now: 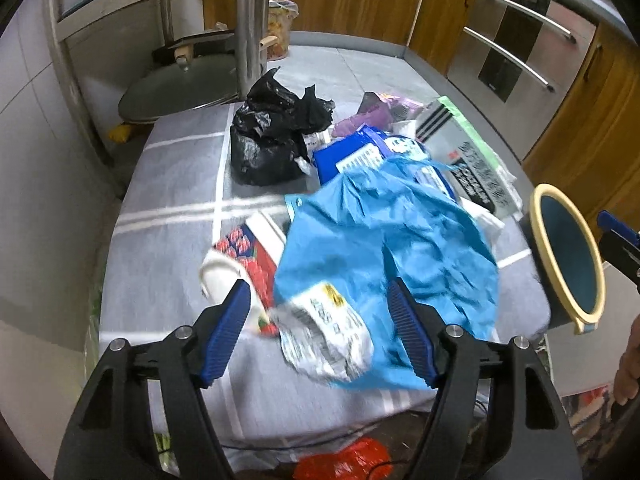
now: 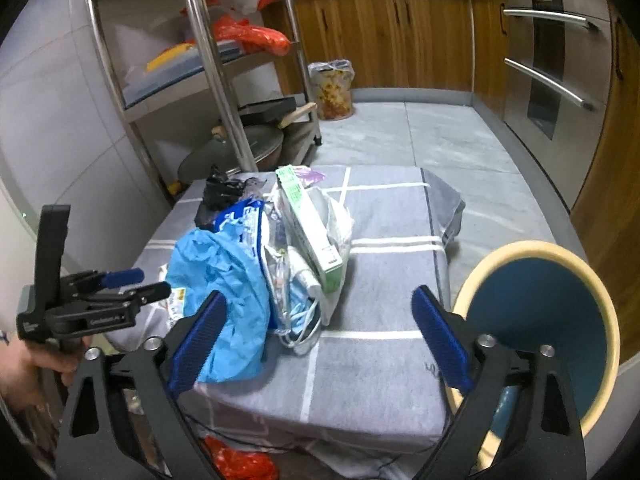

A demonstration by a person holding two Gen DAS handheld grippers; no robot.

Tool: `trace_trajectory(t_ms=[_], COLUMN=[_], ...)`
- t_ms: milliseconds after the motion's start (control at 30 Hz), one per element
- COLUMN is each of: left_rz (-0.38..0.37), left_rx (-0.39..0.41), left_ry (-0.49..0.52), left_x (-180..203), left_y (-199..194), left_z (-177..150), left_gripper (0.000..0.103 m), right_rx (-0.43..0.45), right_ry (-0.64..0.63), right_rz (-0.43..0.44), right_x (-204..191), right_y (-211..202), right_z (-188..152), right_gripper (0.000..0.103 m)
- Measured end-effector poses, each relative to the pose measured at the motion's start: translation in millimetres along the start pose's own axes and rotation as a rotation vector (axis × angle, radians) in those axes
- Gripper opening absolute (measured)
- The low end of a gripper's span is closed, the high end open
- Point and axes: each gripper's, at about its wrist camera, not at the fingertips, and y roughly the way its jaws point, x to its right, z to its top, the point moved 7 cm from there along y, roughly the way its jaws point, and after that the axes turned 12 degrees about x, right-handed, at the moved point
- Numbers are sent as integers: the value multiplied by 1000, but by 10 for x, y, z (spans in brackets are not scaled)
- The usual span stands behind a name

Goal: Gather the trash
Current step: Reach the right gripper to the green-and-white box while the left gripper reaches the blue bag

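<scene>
Much clear cloth by bin.

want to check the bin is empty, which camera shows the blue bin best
The right wrist view: the blue bin faces the camera beside the table, its cream rim and blue inside nearly whole, with no trash visible inside. The left wrist view shows it smaller, at the right edge, seen at a slant.

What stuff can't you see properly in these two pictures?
- Left wrist view: what lies under the blue plastic bag is covered by it; the crumpled white wrapper has print too blurred to read.
- Left wrist view: the strawberry carton is partly behind the left gripper.
- Right wrist view: the bin is partly behind the right gripper; its bottom is unseen.
</scene>
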Motion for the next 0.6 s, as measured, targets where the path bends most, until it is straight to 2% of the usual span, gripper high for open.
trace_trajectory(t_ms=[100, 233, 300, 367, 467, 500, 567, 600], left_rz=[4, -4, -14, -25, -45, -56, -73, -76], left_rx=[-15, -46, -62, -71, -67, -65, -65, -63], left_ry=[33, 43, 22, -7, 0, 4, 10, 13], left_x=[9, -13, -51, -91, -78, -64, -45, -31], left_y=[158, 345, 388, 395, 376, 369, 359, 349], left_z=[58, 73, 66, 64, 76, 70, 63, 61], left_gripper=[70, 69, 61, 47, 32, 29, 13, 11], right_rx=[-13, -50, -71, -96, -128, -137, -147, -149], right_ry=[-3, 7, 7, 14, 20, 27, 39, 41], right_rz=[-10, 1, 11, 24, 29, 34, 45, 52], right_x=[59, 121, 125, 123, 135, 144, 149, 141], right_y=[135, 356, 473, 589, 746, 806, 878, 903], right_z=[44, 40, 18, -25, -91, -113, -131, -137], right_gripper=[76, 73, 70, 67, 60, 58, 51, 44])
